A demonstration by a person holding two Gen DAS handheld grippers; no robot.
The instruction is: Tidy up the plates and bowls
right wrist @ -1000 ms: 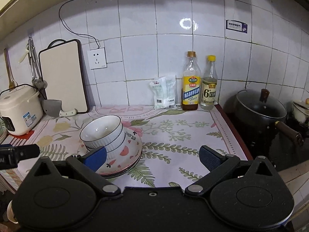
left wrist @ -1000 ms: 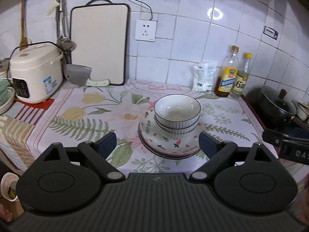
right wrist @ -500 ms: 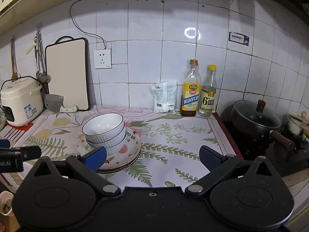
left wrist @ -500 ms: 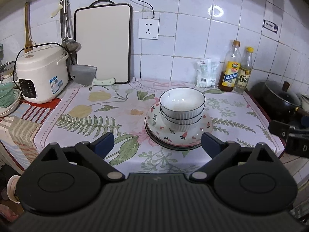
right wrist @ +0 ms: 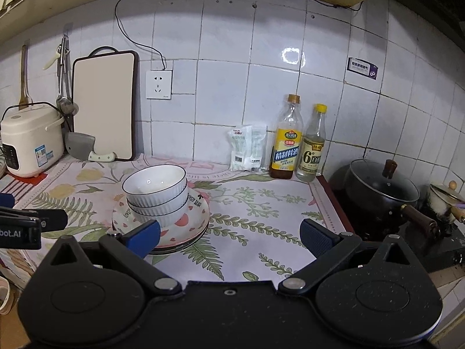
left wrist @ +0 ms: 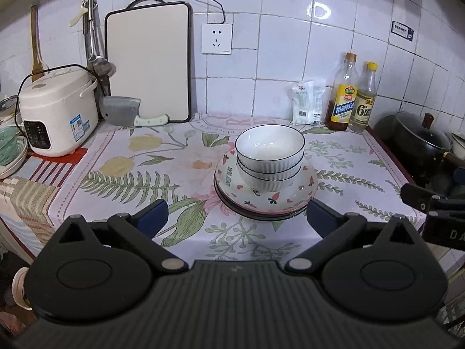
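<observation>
Bowls [left wrist: 269,157] are nesting on the plates [left wrist: 266,196] at frame center in the left wrist view, center-left in the right wrist view. Probably stacked like this to take up one spot on the floral mat [left wrist: 139,174].

Left gripper [left wrist: 236,215] is hanging at the bottom of the frame, jaws spread wide and just been opening, nothing between the pads; the stack is sitting beyond the tips, slightly right of center. Right gripper [right wrist: 229,237] is also standing spread and empty, with the stack just behind its left blue pad [right wrist: 144,237]. Judging by this, both are backed off, not gripping.

Counts: bowls, two rims clear, a third likely under; plates, at least two, maybe three, edges too close to tell. Two bottles [left wrist: 353,99] are standing at the right against the tiles, one rice cooker [left wrist: 56,113] at left, one cutting board [left wrist: 148,61] leaning upper left, one cleaver [left wrist: 128,113] below it, one lidded pot [left wrist: 418,142] at far right.
</observation>
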